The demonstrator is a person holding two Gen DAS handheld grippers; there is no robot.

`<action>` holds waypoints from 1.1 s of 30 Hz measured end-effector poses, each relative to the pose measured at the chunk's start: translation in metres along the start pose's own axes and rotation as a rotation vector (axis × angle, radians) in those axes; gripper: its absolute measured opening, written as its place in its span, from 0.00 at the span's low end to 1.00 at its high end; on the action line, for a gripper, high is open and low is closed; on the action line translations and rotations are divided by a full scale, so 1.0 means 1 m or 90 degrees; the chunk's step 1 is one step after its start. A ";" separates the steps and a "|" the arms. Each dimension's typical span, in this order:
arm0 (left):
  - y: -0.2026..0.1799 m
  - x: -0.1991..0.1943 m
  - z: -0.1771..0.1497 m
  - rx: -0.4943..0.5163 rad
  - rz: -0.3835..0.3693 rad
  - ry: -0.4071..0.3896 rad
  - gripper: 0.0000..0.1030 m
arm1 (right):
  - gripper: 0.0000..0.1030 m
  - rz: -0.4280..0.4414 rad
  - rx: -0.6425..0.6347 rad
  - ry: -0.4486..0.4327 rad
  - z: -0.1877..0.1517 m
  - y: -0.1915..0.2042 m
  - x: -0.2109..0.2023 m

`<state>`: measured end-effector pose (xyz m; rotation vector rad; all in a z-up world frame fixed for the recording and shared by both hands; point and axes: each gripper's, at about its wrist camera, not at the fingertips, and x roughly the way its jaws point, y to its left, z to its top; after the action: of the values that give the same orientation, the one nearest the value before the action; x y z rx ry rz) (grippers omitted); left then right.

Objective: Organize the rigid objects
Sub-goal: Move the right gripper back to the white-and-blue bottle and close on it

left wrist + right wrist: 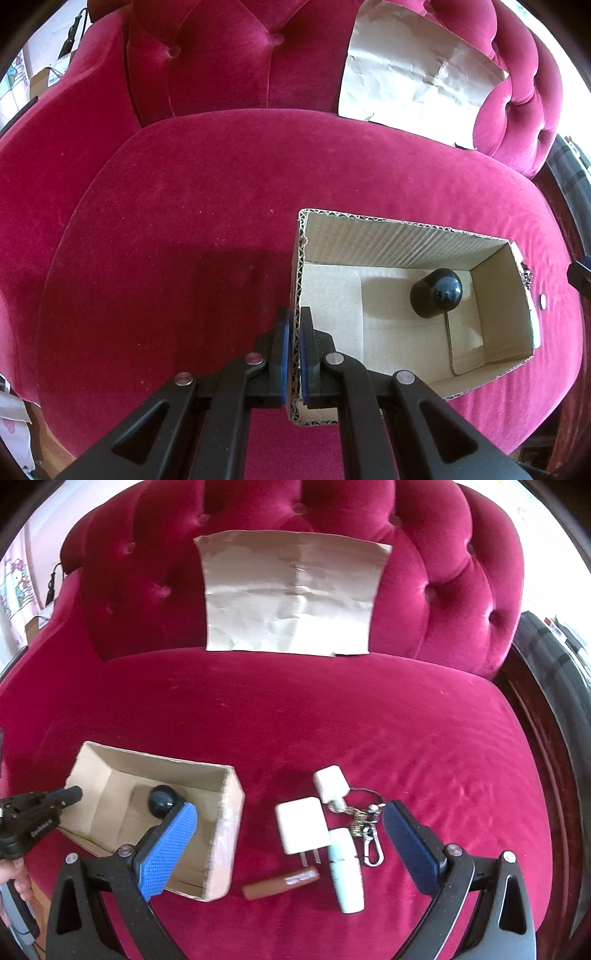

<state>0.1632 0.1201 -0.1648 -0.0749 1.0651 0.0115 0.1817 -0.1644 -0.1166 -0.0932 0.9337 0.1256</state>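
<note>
A big red velvet chair (295,720) fills almost all that can be seen. Its seat is wide and soft. Its back (229,55) is puffy, with buttons pressed deep into it. A creased sheet of brown paper (291,598) leans on the back. Bright daylight comes in from the upper corners and makes the velvet shine. A pale wall (22,546) shows at the far left, with a picture (14,590) on it and a black cable (51,583) hanging close by. A bit of wooden floor (55,454) shows low on the left. Something dark and striped (554,657) stands to the right of the chair.
</note>
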 end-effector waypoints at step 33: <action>-0.002 0.000 -0.003 -0.004 0.010 -0.001 0.04 | 0.99 -0.019 -0.018 0.158 -0.065 -0.068 0.066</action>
<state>0.1605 0.1183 -0.1657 -0.0721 1.0641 0.0286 0.1791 -0.2358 -0.2064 -0.1517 1.1779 0.1006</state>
